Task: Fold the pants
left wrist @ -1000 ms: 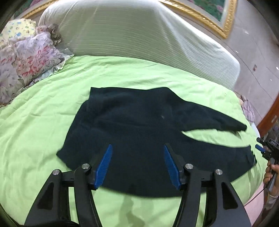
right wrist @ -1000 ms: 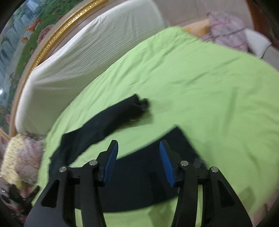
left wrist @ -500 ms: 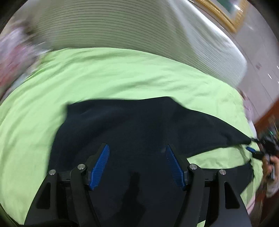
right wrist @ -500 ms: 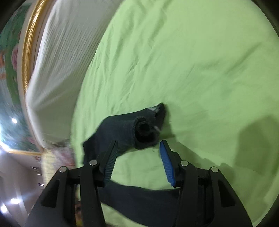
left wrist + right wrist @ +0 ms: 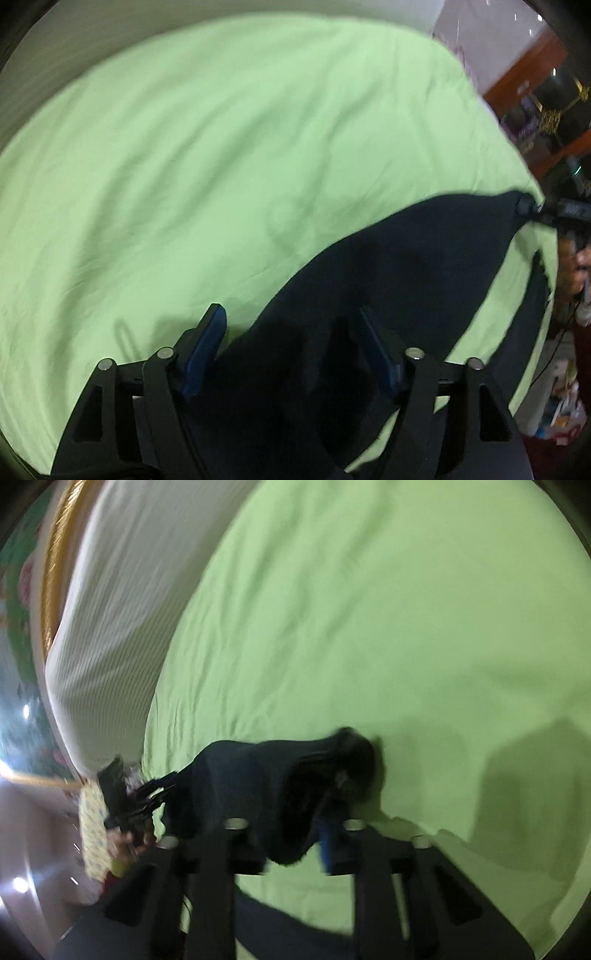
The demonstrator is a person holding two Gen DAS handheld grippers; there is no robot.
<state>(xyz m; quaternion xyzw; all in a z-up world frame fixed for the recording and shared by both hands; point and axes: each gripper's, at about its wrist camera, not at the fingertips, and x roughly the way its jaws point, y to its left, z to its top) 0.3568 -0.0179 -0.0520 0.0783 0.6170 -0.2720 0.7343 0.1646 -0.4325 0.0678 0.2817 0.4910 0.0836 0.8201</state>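
Dark navy pants [image 5: 406, 273] lie on a light green bed sheet [image 5: 221, 147]. In the left wrist view my left gripper [image 5: 291, 354] is open, its blue pads over the waist end of the pants, nothing held. One leg stretches to the far right, where the right gripper [image 5: 532, 208] sits at its cuff. In the blurred right wrist view my right gripper [image 5: 291, 845] has the bunched leg end [image 5: 295, 782] between its fingers; the grip cannot be judged. The left gripper [image 5: 122, 794] shows at the far left there.
A white ribbed headboard [image 5: 122, 620] with a gold frame behind it stands beyond the bed. The bed's edge lies at the right in the left wrist view, with red-brown furniture [image 5: 524, 74] and floor clutter beyond. A patterned pillow [image 5: 92, 830] lies near the headboard.
My left gripper moved down and closer over the waist. My right gripper closed in on the far leg's cuff, which now sits between its fingers.
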